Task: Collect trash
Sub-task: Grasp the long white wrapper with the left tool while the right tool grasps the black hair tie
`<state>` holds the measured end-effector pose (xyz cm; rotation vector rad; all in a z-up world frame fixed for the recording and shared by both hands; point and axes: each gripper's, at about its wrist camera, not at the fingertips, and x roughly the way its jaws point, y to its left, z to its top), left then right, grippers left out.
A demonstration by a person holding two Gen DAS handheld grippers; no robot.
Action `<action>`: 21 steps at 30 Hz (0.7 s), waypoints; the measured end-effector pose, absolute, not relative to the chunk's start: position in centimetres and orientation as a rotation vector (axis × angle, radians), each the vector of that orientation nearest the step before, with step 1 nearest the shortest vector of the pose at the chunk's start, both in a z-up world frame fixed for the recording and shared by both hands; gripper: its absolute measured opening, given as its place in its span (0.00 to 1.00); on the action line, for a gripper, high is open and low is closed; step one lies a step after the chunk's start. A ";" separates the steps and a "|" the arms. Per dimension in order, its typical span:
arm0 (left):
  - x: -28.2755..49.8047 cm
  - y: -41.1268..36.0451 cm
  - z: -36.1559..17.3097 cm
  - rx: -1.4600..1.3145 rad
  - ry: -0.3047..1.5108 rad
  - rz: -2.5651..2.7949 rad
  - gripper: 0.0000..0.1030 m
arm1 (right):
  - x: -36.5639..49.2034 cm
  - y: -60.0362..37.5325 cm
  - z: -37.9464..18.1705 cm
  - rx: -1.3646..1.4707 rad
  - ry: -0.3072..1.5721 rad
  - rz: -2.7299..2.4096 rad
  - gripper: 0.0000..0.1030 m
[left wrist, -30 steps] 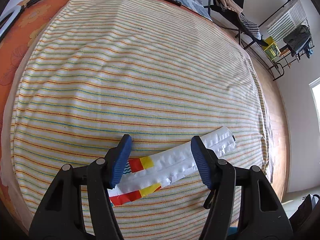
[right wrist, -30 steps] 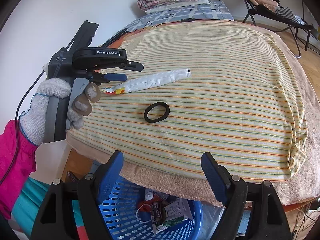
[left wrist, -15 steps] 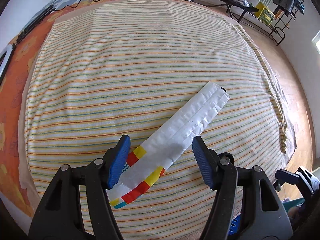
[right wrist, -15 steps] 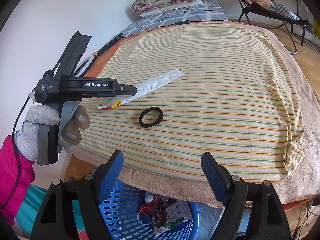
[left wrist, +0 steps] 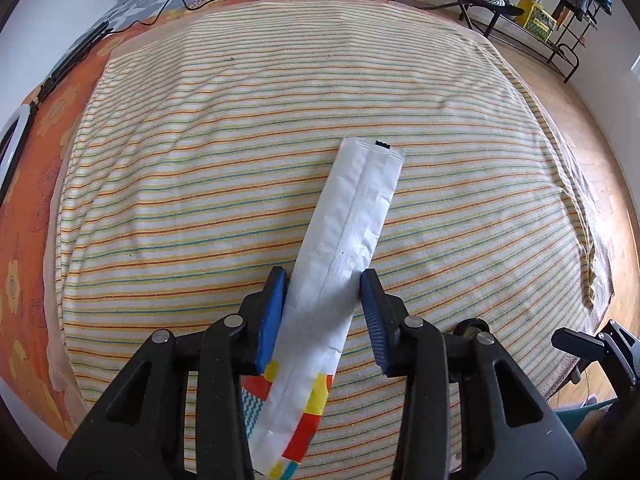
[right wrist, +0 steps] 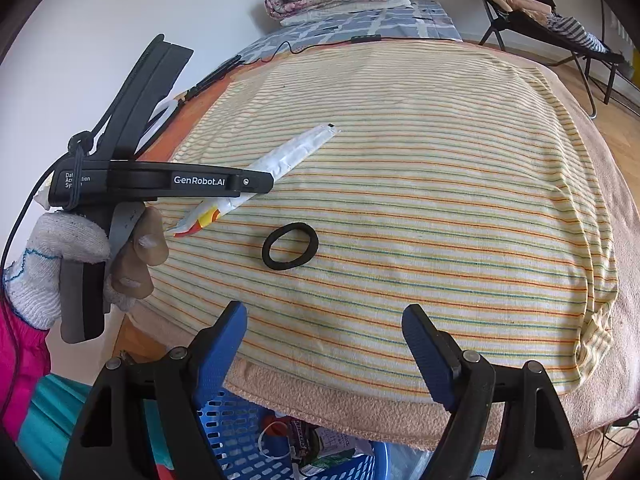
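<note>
Now my left gripper [left wrist: 323,300] sits low over the striped sheet [left wrist: 248,168], its blue pads [left wrist: 271,320] narrowed around the wrapper [left wrist: 344,236], which runs straight ahead between them. One pad looks to touch the wrapper's edge and the other is just beside it; I cannot tell whether they truly pinch it. The wrapper's white end points away from me and its coloured end lies back under my gripper. My right gripper [right wrist: 325,350] hangs wide apart and holds nothing, at the near edge of the bed. Ahead of it lies a black hair band [right wrist: 290,246], and below it a blue basket [right wrist: 240,436] with trash inside.
</note>
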<state>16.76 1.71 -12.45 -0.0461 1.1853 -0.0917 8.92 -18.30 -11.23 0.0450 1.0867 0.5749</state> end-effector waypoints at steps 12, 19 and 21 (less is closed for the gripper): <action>14.8 6.0 -11.6 -0.129 1.168 -0.047 0.23 | 11.6 -12.7 -13.4 -0.088 1.085 0.578 0.79; 14.2 6.3 -10.8 -0.145 1.150 -0.041 0.23 | 12.0 -11.5 -13.2 -0.213 1.020 0.530 0.34; 14.0 6.0 -10.6 -0.147 1.145 -0.043 0.23 | 12.0 -11.7 -13.1 -0.214 1.008 0.537 0.20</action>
